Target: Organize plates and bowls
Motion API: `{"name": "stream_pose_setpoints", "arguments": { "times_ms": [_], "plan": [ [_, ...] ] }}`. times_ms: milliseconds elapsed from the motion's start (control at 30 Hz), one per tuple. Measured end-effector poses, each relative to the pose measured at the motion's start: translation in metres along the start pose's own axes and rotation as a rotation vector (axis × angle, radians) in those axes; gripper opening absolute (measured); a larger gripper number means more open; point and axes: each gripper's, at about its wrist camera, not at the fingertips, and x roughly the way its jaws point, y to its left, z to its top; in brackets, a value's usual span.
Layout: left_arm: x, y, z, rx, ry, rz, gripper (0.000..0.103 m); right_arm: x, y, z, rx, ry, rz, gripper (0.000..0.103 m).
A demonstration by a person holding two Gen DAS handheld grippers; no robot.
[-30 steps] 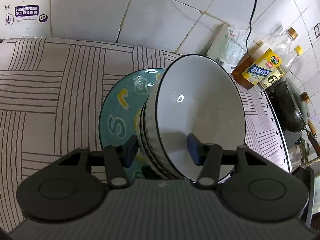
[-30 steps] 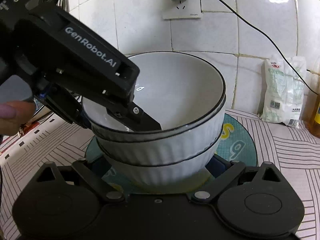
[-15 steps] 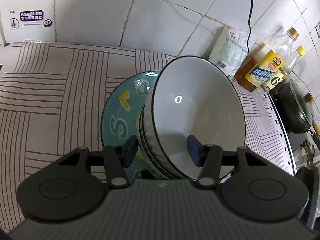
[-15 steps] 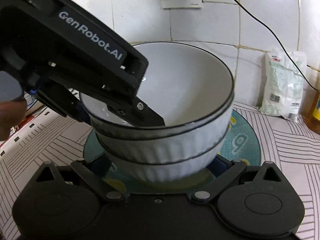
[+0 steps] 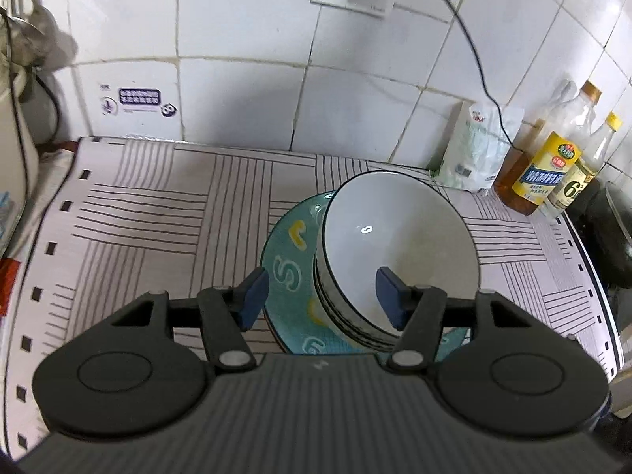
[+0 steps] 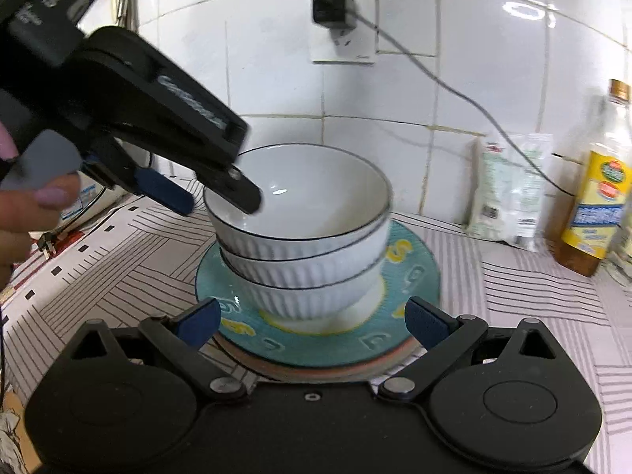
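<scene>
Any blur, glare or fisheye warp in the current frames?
Right wrist view: motion blur smears the bowls, the plate and the left gripper; a lamp glares on a wall tile. Left wrist view: sharper, a small highlight inside the top bowl, tile lines bent by the fisheye.

Three white ribbed bowls (image 6: 304,245) with dark rims sit nested on a teal plate (image 6: 414,276) with yellow and white letters, which lies on the line-patterned cloth of the bench (image 6: 533,296). The right tool (image 6: 312,322) sits low in front of the plate, its blue pads spread wide to either side of the plate's near edge, gripping nothing. The left tool (image 6: 215,193) reaches in from the upper left, held by a hand (image 6: 27,205); its jaws have just been opening, one finger over the top bowl's rim, clear of it. Behind, a tiled wall (image 6: 474,79) carries a socket with a black plug (image 6: 330,6); a white packet (image 6: 509,189) and an oil bottle (image 6: 596,197) stand to the right.
</scene>
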Motion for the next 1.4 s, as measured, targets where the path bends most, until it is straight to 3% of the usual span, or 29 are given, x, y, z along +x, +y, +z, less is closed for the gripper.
{"name": "stream_pose_setpoints", "arguments": {
  "times_ms": [200, 333, 567, 733, 900, 1000, 1200, 1400],
  "plan": [
    [-0.035, -0.009, -0.012, 0.017, -0.031, 0.053, 0.064, -0.027, -0.017, 0.001, 0.034, 0.018, -0.04, 0.101],
    [-0.057, -0.013, -0.023, 0.039, -0.025, 0.071, 0.064, -0.039, -0.013, 0.001, 0.007, 0.084, -0.092, 0.101],
    [-0.094, -0.014, -0.038, 0.013, -0.052, 0.096, 0.071, -0.075, -0.025, 0.011, 0.071, 0.102, -0.12, 0.101],
    [-0.122, -0.012, -0.046, -0.009, -0.067, 0.118, 0.091, -0.088, -0.031, 0.011, 0.09, 0.156, -0.182, 0.101],
    [-0.153, -0.015, -0.056, -0.016, -0.095, 0.202, 0.102, -0.11, -0.036, 0.018, 0.133, 0.148, -0.227, 0.101],
    [-0.161, -0.022, -0.062, 0.027, -0.063, 0.22, 0.103, -0.121, -0.036, 0.027, 0.168, 0.167, -0.281, 0.102],
    [-0.172, -0.032, -0.071, 0.068, -0.083, 0.271, 0.103, -0.137, -0.037, 0.043, 0.192, 0.24, -0.384, 0.102],
    [-0.177, -0.038, -0.075, 0.075, -0.06, 0.292, 0.103, -0.166, -0.039, 0.05, 0.227, 0.243, -0.393, 0.102]
  ]
}}
